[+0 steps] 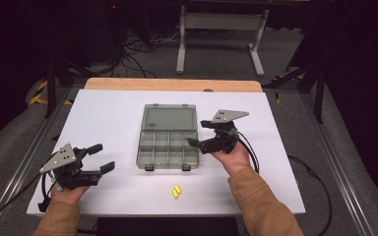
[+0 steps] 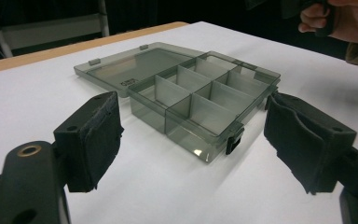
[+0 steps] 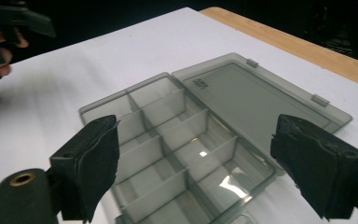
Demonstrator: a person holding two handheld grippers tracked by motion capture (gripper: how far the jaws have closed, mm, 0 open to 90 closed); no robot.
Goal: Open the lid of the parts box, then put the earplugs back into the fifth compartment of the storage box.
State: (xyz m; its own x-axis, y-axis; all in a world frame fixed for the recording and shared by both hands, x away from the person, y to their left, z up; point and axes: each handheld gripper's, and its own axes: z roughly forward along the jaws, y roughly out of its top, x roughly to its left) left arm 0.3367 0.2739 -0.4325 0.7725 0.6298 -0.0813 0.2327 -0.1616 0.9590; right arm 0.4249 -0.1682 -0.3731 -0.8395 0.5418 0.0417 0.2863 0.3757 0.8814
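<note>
box (image 1: 169,142) lies w/ lid flat open on desk (image 1: 103,123) for filling; left gripper (image 1: 107,158) & right gripper (image 1: 197,136) flank it, both wide open, empty, yellow bits (image 1: 176,191) near front edge.

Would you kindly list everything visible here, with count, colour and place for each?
box: one, smoky grey, clear, table centre, compartments bare, lid open flat behind it.
yellow pieces: two, near edge in front of the box, side by side.
table: one, white top, wooden strip at far edge.
frame: one, pale grey, on the floor beyond the table.
cables: several, black, floor behind the table.
left gripper: one, black, open, holding nothing, left of the box.
right gripper: one, black, open, holding nothing, at the box's right edge.
sleeves: two, tan, bottom edge.
</note>
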